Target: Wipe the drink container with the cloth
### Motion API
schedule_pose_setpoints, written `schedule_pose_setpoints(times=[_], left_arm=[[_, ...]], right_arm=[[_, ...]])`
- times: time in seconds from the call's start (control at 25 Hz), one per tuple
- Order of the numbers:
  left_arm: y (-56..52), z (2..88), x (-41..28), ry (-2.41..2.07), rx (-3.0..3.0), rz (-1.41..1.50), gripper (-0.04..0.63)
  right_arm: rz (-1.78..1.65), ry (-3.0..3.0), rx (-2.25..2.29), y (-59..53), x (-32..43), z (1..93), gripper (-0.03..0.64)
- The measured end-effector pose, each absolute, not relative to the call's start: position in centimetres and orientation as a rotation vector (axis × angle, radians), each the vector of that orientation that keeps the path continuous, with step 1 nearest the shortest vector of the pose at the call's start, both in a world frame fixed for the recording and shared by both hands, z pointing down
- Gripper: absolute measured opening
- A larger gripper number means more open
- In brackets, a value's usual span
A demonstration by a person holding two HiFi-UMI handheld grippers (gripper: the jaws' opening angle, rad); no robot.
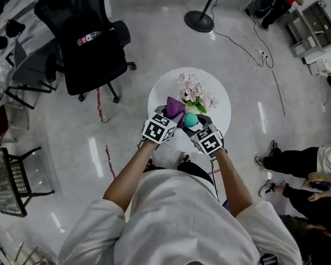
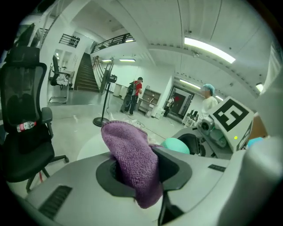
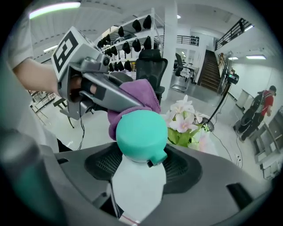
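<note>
Left claw (image 2: 138, 173) clamping cloth (image 2: 131, 152), right claw (image 3: 139, 170) clamping bottle (image 3: 140, 132), forearms (image 1: 131, 171) angled inward

Cloth (image 2: 132, 163): purple, looped pile, fuzzy, matt; reads as microfibre to me. Drink container (image 3: 138, 181): white body, smooth matt plastic. Cap (image 3: 141, 132): teal plastic, smooth, faint sheen. Left gripper (image 2: 143, 176) & right gripper (image 3: 139, 172): grey plastic shells, matt; black inserts w/ fine grid texture on right. Floor (image 1: 128, 99): hard, v. glossy, I see light streaks in it. Table (image 1: 222, 107): white, smooth. Chair (image 1: 87, 47): black, matt.
</note>
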State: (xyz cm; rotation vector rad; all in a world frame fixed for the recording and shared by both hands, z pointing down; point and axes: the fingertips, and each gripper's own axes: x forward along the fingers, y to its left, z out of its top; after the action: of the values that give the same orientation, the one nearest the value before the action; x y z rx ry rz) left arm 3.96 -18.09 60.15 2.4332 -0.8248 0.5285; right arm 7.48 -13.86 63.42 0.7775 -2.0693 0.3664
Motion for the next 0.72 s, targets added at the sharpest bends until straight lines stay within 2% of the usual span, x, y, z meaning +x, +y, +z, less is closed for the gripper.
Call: schedule_pose_setpoints(times=[0.72], left_arm=[[-20.3, 75.0, 5.1, -0.759, 2.12, 0.602, 0.118]], right_arm=[[0.391, -2.048, 0.785, -14.9, 7.3, 64.5, 0.291]])
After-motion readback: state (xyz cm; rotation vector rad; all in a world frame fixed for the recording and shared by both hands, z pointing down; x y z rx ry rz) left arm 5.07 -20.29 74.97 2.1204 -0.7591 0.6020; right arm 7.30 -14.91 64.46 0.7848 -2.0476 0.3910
